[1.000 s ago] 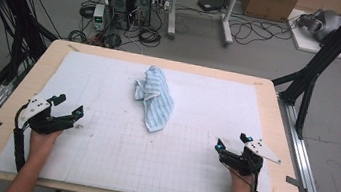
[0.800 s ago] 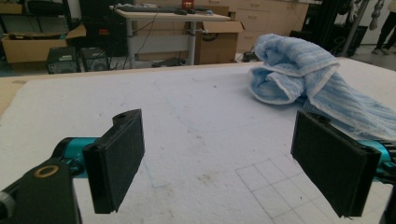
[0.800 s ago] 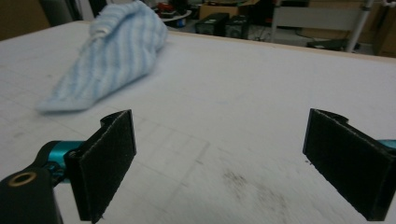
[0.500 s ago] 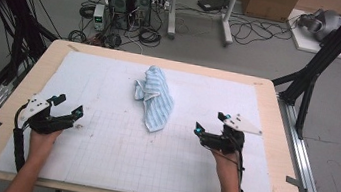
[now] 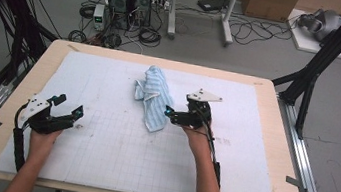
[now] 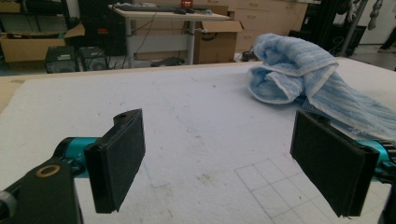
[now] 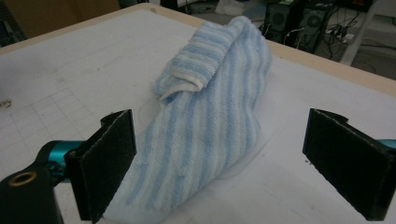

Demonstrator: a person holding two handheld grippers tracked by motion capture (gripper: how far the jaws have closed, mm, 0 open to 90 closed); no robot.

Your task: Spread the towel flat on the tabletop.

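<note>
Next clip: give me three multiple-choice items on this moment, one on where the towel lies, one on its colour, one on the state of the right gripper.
1. Where does the towel lie?
A. on the floor
B. on the white mat, near the middle toward the far edge
C. at the table's near left corner

2. What colour is the towel?
A. light blue with white stripes
B. red
C. black

3. How is the right gripper?
A. shut on the towel
B. shut, empty
C. open, at the towel's near end

Answers: 1 B, the high view shows it on the mat. 2 A, the stripes are plain in the right gripper view. 3 C, that view shows the jaws wide apart either side of the towel's end.
</note>
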